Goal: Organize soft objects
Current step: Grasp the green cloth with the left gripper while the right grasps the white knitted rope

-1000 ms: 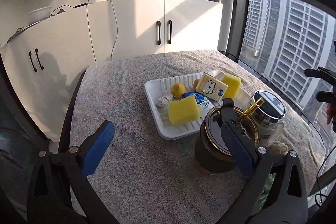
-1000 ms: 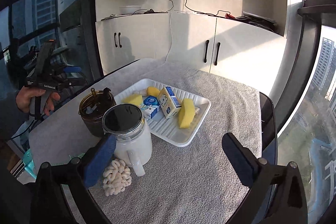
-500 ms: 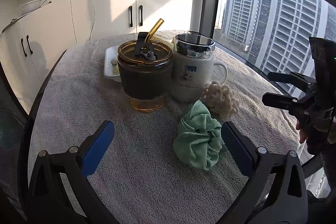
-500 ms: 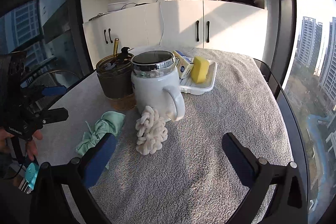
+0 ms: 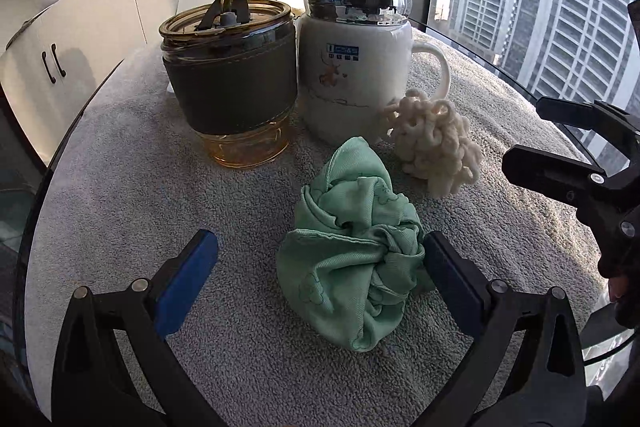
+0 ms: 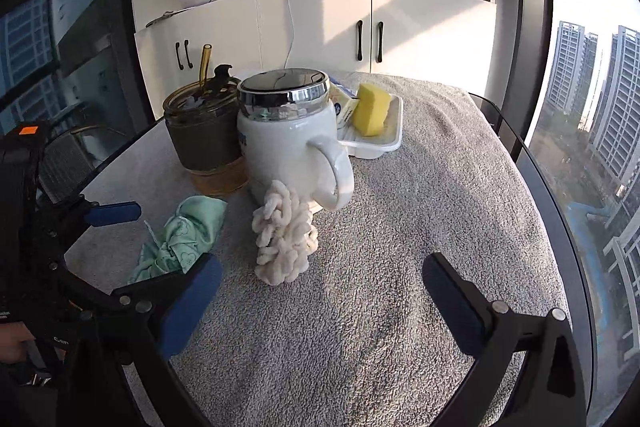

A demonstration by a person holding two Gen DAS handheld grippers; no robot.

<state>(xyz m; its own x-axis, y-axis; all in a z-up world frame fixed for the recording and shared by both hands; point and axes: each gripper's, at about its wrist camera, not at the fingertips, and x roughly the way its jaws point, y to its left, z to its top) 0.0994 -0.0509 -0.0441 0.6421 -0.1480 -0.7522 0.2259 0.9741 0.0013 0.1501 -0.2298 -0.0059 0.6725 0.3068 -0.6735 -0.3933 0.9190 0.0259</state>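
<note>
A crumpled green cloth [image 5: 352, 263] lies on the grey towel-covered table [image 5: 120, 207]. My left gripper [image 5: 320, 267] is open, and the cloth sits between its blue fingers, close against the right one. A cream knitted piece [image 5: 434, 151] rests just behind the cloth, against a white mug [image 5: 352, 67]. In the right wrist view my right gripper [image 6: 320, 279] is open and holds nothing. It hovers low in front of the cream knitted piece [image 6: 284, 235], with the green cloth [image 6: 188, 235] to its left. A yellow sponge [image 6: 372, 109] stands in the white tray [image 6: 390, 143] behind.
An amber glass cup [image 5: 230, 83] with a dark sleeve and a straw stands left of the mug. The right gripper's black body [image 5: 568, 179] reaches in from the right. The table edge and a glass window wall run along the right. White cabinets stand behind.
Both grippers have dropped low and come closer to the table's near end. The left one has closed in on the green cloth, which now lies between its fingers.
</note>
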